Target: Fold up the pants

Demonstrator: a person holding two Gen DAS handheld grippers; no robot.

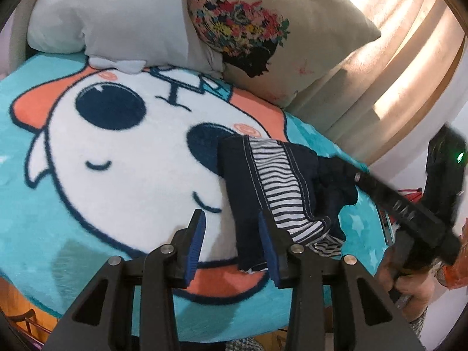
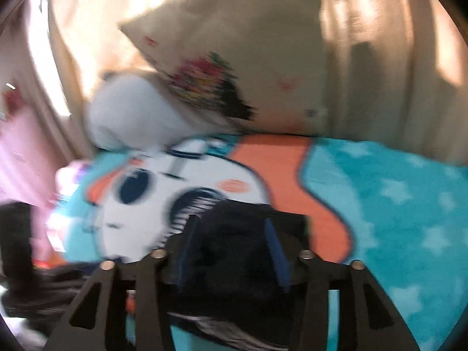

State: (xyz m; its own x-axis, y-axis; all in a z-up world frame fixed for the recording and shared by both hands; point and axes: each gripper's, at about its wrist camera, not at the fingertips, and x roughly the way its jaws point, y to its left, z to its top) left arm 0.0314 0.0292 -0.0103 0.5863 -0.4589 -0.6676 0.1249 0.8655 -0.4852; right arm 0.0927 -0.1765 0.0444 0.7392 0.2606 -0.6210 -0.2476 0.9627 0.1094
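Small dark navy pants with a striped inner lining lie bunched on a cartoon blanket. My left gripper is open, its fingers low over the blanket, the right finger at the pants' left edge. The right gripper shows in the left wrist view with its tip at the pants' right side. In the blurred right wrist view, the right gripper is open with dark pants fabric between and under its fingers.
A grey plush pillow and a cream flowered pillow lie at the blanket's far end. Beige curtains hang behind. The bed's edge is near the right, with a hand holding the right gripper there.
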